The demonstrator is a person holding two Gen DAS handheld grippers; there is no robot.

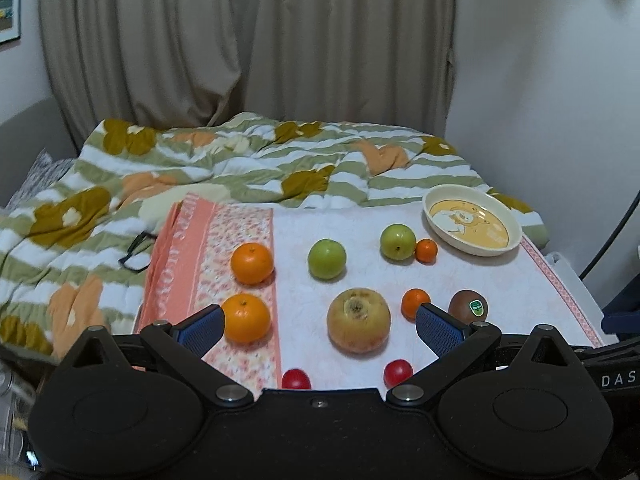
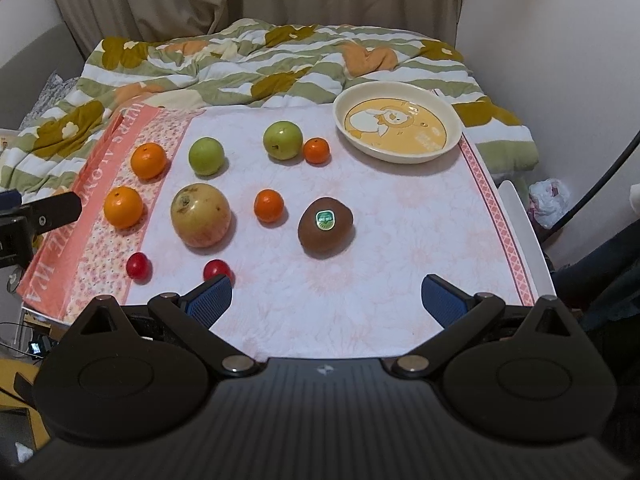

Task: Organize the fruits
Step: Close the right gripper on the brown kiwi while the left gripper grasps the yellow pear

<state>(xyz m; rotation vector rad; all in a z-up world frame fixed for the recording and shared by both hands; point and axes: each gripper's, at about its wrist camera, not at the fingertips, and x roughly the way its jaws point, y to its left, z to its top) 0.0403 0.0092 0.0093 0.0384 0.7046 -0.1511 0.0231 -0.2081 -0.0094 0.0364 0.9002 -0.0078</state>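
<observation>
Left wrist view: the left gripper hangs with jaws released, holding nothing, over a towel spread on the bed. A pomegranate lies between its fingers, two oranges toward the left, a kiwi at right, an empty plate beyond.

Right wrist view: the right gripper is likewise released, short of the kiwi. Two cherry tomatoes lie near its left finger.

A bedroom with pale walls. Beige curtains hang closed along the back wall. Below them lies a rumpled quilt striped green and white with ochre and peach flowers. A framed picture hangs at upper left.
</observation>
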